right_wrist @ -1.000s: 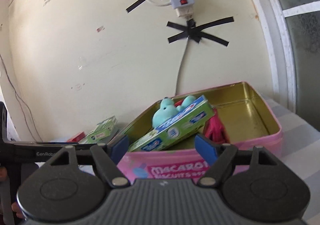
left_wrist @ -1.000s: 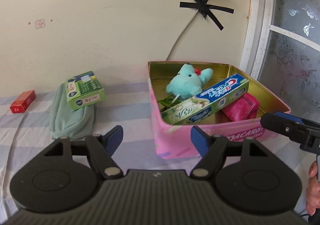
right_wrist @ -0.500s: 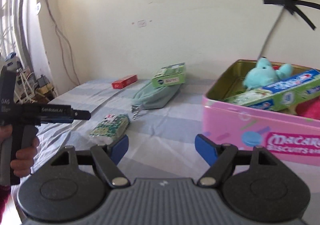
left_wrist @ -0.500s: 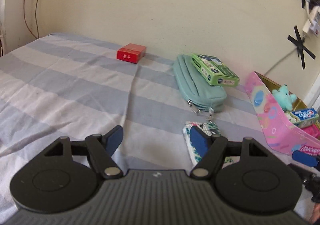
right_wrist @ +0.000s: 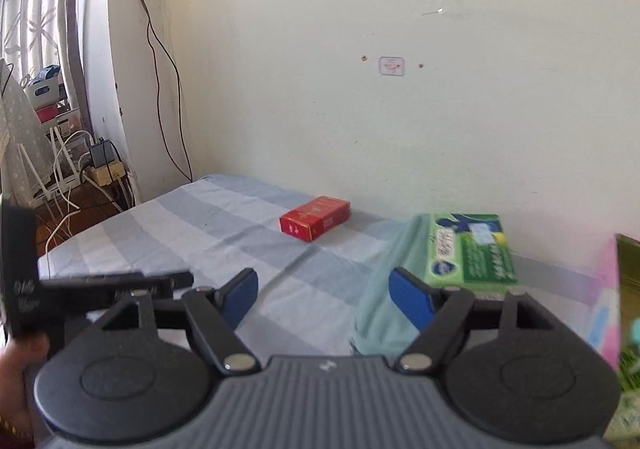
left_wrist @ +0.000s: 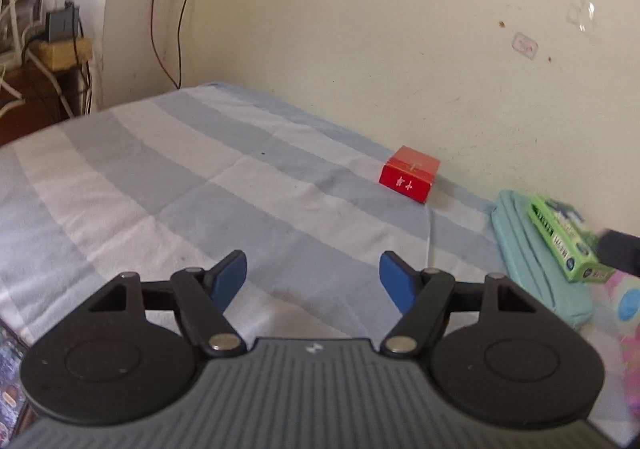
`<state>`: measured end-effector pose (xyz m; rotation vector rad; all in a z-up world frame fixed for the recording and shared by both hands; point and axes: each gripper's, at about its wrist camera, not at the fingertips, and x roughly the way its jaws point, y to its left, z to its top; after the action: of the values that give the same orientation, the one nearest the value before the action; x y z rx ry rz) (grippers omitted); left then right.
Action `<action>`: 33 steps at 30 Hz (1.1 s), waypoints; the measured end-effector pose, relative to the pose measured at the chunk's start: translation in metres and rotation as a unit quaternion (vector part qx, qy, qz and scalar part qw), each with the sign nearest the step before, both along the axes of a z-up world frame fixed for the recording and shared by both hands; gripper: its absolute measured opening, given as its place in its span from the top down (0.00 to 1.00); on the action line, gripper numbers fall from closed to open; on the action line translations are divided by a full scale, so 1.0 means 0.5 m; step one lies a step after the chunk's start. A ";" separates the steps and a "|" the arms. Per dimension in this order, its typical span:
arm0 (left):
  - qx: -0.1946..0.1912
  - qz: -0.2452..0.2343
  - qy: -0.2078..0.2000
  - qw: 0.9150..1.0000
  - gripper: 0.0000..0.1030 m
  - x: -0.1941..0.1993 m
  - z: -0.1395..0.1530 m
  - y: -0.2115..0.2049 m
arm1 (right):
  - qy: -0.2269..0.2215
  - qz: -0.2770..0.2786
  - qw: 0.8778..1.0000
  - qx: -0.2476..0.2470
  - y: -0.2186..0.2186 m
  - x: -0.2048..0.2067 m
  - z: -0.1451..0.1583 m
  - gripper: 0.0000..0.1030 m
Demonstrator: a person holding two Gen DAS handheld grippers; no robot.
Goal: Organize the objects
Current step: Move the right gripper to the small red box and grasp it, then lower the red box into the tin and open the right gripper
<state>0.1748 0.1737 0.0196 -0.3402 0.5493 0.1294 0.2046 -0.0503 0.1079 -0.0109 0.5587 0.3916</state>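
A: Where does the red box (left_wrist: 409, 173) sit from my left claw (left_wrist: 312, 276)?

B: At about one o'clock, well ahead of the tips, lying flat on the striped sheet (left_wrist: 168, 185) close to the wall (left_wrist: 360, 29). The blue pads stand apart with only bare sheet between them.

A: And from my right claw (right_wrist: 322, 295)?

B: The red box (right_wrist: 315, 218) is near twelve o'clock, well apart. These pads are spread too, holding nothing. The green carton (right_wrist: 470, 249) lies at two o'clock, resting on the teal pouch (right_wrist: 382, 285), just beyond the right pad.

A: How do they look?

B: The red box is small, glossy, with pale markings on its near face. The carton is bright green with blue-and-white print, blurred. At the far right I see a pink tin (right_wrist: 608, 297), its edge only.
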 end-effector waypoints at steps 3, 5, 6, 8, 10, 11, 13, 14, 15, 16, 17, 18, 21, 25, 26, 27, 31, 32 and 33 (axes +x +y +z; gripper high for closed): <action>-0.003 0.038 -0.006 0.999 0.28 -0.015 0.000 0.023 | 0.059 -0.039 0.996 0.045 0.069 0.157 -0.014 0.23; -0.027 0.039 -0.010 0.999 0.27 -0.018 0.001 0.036 | 0.104 -0.066 0.990 0.073 0.113 0.259 -0.039 0.21; -0.034 0.038 -0.010 0.999 0.27 -0.019 0.000 0.040 | 0.118 -0.075 0.987 0.076 0.136 0.300 -0.052 0.21; -0.048 0.033 -0.005 0.998 0.27 -0.015 -0.002 0.044 | 0.129 -0.097 0.985 0.055 0.186 0.364 -0.079 0.15; -0.060 0.029 -0.004 0.998 0.27 -0.014 -0.002 0.043 | 0.137 -0.098 0.986 0.016 0.231 0.409 -0.109 0.10; -0.062 0.027 -0.004 0.998 0.27 -0.014 -0.001 0.042 | 0.139 -0.101 0.985 -0.011 0.252 0.427 -0.125 0.10; -0.059 0.020 -0.004 0.998 0.27 -0.006 -0.006 0.038 | 0.149 -0.108 0.982 -0.053 0.276 0.445 -0.152 0.22; -0.059 0.018 -0.004 0.998 0.27 -0.006 -0.006 0.037 | 0.159 -0.094 0.981 -0.060 0.280 0.447 -0.163 0.30; -0.060 0.017 -0.004 0.998 0.27 -0.006 -0.005 0.036 | 0.158 -0.083 0.982 -0.064 0.280 0.440 -0.167 0.33; -0.059 0.016 -0.005 0.998 0.27 -0.006 -0.005 0.035 | 0.152 -0.074 0.983 -0.071 0.276 0.426 -0.165 0.35; -0.057 0.018 -0.006 0.998 0.27 -0.007 -0.005 0.035 | 0.153 -0.061 0.984 -0.072 0.270 0.412 -0.161 0.38; -0.056 0.020 -0.006 0.998 0.27 -0.007 -0.006 0.036 | 0.157 -0.049 0.984 -0.068 0.261 0.395 -0.155 0.39; -0.068 0.021 -0.008 0.997 0.27 -0.005 -0.010 0.048 | 0.144 -0.003 0.988 -0.061 0.226 0.310 -0.109 0.40; -0.083 -0.005 -0.017 0.996 0.27 -0.009 -0.010 0.046 | 0.120 0.056 0.990 -0.046 0.124 0.148 -0.033 0.40; -0.081 -0.020 -0.022 0.996 0.27 -0.011 -0.007 0.037 | 0.116 0.066 0.990 -0.043 0.091 0.101 -0.021 0.40; -0.076 -0.038 -0.029 0.996 0.27 -0.016 -0.004 0.025 | 0.113 0.073 0.990 -0.041 0.056 0.055 -0.013 0.41; -0.049 -0.132 -0.056 0.989 0.27 -0.040 0.012 -0.041 | 0.110 0.073 0.990 -0.042 -0.090 -0.137 -0.018 0.41; -0.052 -0.159 -0.057 0.984 0.28 -0.052 0.018 -0.062 | 0.111 0.069 0.991 -0.040 -0.130 -0.187 -0.026 0.41; -0.063 -0.188 -0.059 0.978 0.28 -0.064 0.025 -0.083 | 0.111 0.064 0.991 -0.041 -0.161 -0.225 -0.035 0.41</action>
<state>0.1426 0.1320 0.0320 -0.3592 0.4974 -0.2913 0.0919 -0.1308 0.0902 -0.0837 0.7964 0.4985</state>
